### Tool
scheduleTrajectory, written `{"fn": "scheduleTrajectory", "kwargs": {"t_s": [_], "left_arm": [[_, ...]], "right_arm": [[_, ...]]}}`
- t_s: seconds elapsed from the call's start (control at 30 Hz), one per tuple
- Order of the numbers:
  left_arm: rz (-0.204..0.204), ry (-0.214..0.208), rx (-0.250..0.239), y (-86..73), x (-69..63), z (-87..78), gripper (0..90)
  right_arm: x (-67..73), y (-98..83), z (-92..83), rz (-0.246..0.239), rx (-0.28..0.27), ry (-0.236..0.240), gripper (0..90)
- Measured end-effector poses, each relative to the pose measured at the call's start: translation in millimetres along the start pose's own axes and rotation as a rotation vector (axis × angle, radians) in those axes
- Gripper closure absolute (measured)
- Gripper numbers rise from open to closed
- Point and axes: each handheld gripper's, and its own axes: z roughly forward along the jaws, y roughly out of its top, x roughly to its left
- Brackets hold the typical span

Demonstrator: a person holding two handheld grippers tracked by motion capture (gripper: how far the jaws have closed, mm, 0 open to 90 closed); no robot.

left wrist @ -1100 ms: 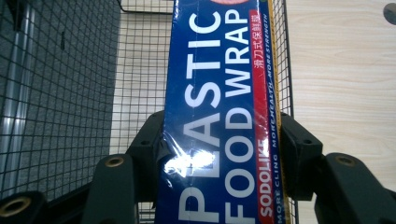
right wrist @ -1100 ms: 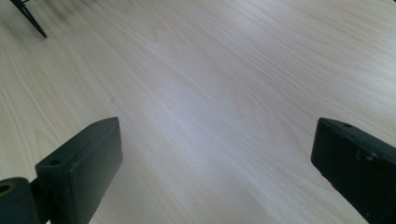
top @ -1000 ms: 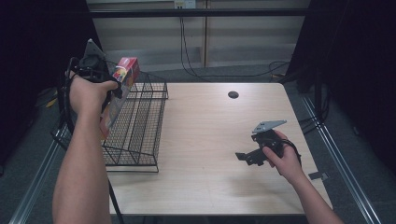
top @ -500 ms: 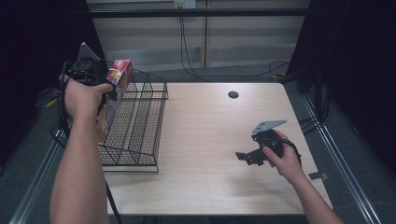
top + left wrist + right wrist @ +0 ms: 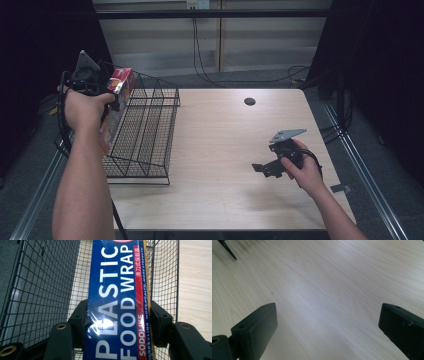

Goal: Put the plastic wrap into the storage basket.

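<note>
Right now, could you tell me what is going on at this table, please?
A person is working with a tool in each hand. The left tool is shut on a long box of plastic food wrap, holding it above the black wire basket at the left edge of the wooden table. The right tool rests low over bare tabletop on the right, open, with nothing between its jaws.

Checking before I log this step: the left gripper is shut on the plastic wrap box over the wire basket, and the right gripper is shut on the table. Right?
Not quite. The right gripper is open, its jaws wide apart above the bare table, as the right gripper view shows. The rest holds.
</note>
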Motion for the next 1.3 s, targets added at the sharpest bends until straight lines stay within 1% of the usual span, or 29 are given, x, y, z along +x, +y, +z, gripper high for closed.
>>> {"fn": "scheduleTrajectory", "kwargs": {"t_s": [0.07, 0.13, 0.17, 0.2, 0.27, 0.4, 0.43, 0.5, 0.53, 0.6, 0.63, 0.67, 0.73, 0.77, 0.8, 0.9, 0.93, 0.97, 1.0, 1.07, 1.1, 1.13, 1.17, 1.27, 1.3], "left_arm": [[0.002, 0.004, 0.009, 0.4, 1.4, 0.5, 44.2], [-0.017, 0.01, 0.006, 0.4, 2.3, 1.5, 44.2], [-0.009, 0.015, 0.009, 0.5, 3.3, 1.9, 44.2], [-0.012, 0.018, 0.002, 0.4, 4.1, 3.2, 44.2], [-0.014, 0.019, 0.008, 0.2, 4.8, 4.7, 44.2], [-0.036, 0.019, -0.001, -1.3, 5.4, 10.2, 44.1], [-0.031, 0.02, 0.002, -1.5, 6.0, 11.2, 44.1], [-0.033, 0.025, 0.006, -1.9, 7.2, 12.4, 44.0], [-0.036, 0.027, 0.005, -1.8, 8.2, 13.0, 44.0], [-0.036, 0.031, 0.005, -2.2, 9.9, 14.6, 44.0], [-0.037, 0.03, 0.01, -2.4, 10.9, 15.4, 44.0], [-0.04, 0.034, 0.007, -2.6, 11.5, 16.9, 44.0], [-0.036, 0.042, 0.007, -3.3, 12.5, 19.5, 43.9], [-0.043, 0.04, 0.005, -3.7, 12.7, 20.9, 43.9], [-0.043, 0.035, 0.017, -3.6, 13.0, 21.4, 43.9], [-0.038, 0.043, 0.02, -4.5, 12.6, 25.7, 43.8], [-0.035, 0.04, 0.023, -4.5, 12.8, 26.8, 43.8], [-0.044, 0.036, 0.022, -4.7, 12.3, 27.7, 43.8], [-0.03, 0.037, 0.024, -4.5, 13.0, 28.2, 43.8], [-0.031, 0.038, 0.02, -4.4, 11.8, 29.6, 43.8], [-0.021, 0.035, 0.03, -4.0, 11.8, 30.0, 43.8], [-0.028, 0.04, 0.026, -4.0, 10.4, 30.9, 43.8], [-0.023, 0.037, 0.03, -3.9, 10.2, 31.8, 43.8], [-0.029, 0.034, 0.032, -3.9, 9.1, 35.2, 43.7], [-0.022, 0.038, 0.032, -3.7, 9.4, 36.1, 43.6]], "right_arm": [[-0.6, -0.1, -0.2, 0.001, 0.001, 0.005, 1.9], [-0.9, -0.2, -0.1, 0.003, 0.002, 0.005, 1.9], [-0.9, -0.2, 0.1, 0.003, 0.002, 0.006, 1.9], [-0.9, -0.2, 0.2, 0.002, 0.002, 0.007, 1.9], [-1.0, -0.2, 0.5, 0.004, 0.003, 0.01, 1.9], [-0.9, -0.2, 0.1, 0.007, 0.0, 0.004, 1.9], [-1.0, -0.3, 0.0, 0.006, -0.001, 0.003, 1.9], [-1.1, -0.5, 0.1, 0.005, 0.0, -0.001, 1.9], [-1.5, -0.7, 0.1, 0.006, -0.001, 0.008, 1.9], [-1.5, -1.0, 0.3, 0.007, 0.004, 0.009, 1.9], [-1.1, -1.1, 0.4, 0.006, 0.005, 0.001, 1.9], [-1.5, -1.1, 0.2, 0.006, 0.004, 0.01, 1.9], [-1.6, -0.9, -0.3, 0.007, 0.003, 0.008, 1.9], [-2.1, -0.8, -0.5, 0.008, 0.002, 0.008, 1.9], [-2.4, -0.8, -0.7, 0.007, 0.0, 0.008, 1.9], [-2.3, -1.0, -0.9, 0.011, 0.002, 0.004, 1.9], [-2.2, -0.9, -0.9, 0.011, 0.001, 0.006, 1.9], [-2.3, -0.9, -0.9, 0.012, 0.0, 0.007, 1.9], [-2.3, -0.9, -0.9, 0.012, 0.0, 0.006, 1.9], [-2.5, -1.0, -0.9, 0.01, 0.002, 0.008, 1.9], [-2.7, -1.0, -1.0, 0.011, 0.002, 0.005, 1.8], [-2.9, -1.0, -0.9, 0.011, 0.001, 0.004, 1.9], [-3.1, -1.0, -1.0, 0.01, 0.003, 0.008, 1.9], [-2.9, -1.0, -0.9, 0.01, 0.001, 0.004, 1.9], [-3.0, -1.1, -1.0, 0.009, 0.002, 0.005, 1.9]]}}
